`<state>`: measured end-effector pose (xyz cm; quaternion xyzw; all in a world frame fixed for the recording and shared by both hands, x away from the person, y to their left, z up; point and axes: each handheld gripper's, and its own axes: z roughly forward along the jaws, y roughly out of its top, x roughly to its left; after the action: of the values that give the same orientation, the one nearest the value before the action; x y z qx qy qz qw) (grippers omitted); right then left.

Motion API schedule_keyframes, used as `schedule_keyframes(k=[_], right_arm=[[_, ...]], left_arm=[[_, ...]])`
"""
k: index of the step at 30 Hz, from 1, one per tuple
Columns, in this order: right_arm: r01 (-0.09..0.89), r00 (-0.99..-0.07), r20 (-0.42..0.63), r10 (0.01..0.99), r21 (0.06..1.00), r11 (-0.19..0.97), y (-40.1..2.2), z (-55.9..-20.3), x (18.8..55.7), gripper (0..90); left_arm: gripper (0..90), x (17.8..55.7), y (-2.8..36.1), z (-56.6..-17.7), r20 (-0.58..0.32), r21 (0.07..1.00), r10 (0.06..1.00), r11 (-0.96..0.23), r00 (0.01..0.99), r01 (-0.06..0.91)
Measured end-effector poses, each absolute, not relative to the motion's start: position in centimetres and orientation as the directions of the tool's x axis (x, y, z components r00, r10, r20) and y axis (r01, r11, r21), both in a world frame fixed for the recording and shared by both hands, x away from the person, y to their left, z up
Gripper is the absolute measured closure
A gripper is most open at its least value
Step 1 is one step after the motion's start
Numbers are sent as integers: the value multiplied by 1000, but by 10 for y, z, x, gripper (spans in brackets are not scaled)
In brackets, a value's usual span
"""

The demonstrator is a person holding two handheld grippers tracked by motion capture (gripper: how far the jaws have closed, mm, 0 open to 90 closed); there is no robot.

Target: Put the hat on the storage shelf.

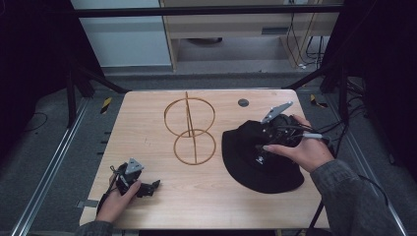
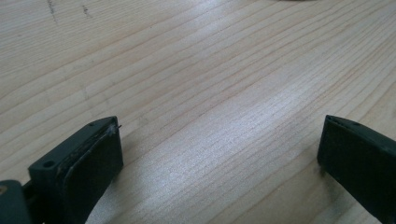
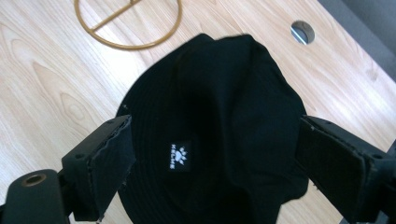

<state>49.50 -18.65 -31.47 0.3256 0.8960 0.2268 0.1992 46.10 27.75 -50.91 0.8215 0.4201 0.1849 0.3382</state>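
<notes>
A black bucket hat (image 1: 260,169) lies on the right side of the wooden table (image 1: 147,123). My right gripper (image 1: 265,142) hangs over its crown. In the right gripper view the gripper (image 3: 214,128) is open, its jaws standing wide apart on either side of the hat (image 3: 219,88), whose small white logo label (image 3: 180,156) faces up. A gold wire stand (image 1: 190,130) made of two rings on a rod lies at the table's middle; one ring (image 3: 128,23) shows beyond the hat. My left gripper (image 1: 150,187) rests at the front left, open (image 2: 219,123) over bare wood.
A round grey cable hole (image 1: 243,103) sits in the tabletop behind the hat, also seen as the hole (image 3: 301,31) at the far right edge. Cables trail off the table's right side. Dark frame posts and floor surround the table.
</notes>
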Motion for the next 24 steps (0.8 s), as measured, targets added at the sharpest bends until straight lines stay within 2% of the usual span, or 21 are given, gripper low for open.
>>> schedule_keyframes(k=[9,24], right_arm=[[536,-681,-185,708,533,655,-202,-320,510,138],[570,-688,-147,711,496,654,-199,-332,526,163]], left_arm=[[0,461,278,-509,20,711,815,-419,579,565],[0,461,278,-509,20,711,815,-418,578,565]])
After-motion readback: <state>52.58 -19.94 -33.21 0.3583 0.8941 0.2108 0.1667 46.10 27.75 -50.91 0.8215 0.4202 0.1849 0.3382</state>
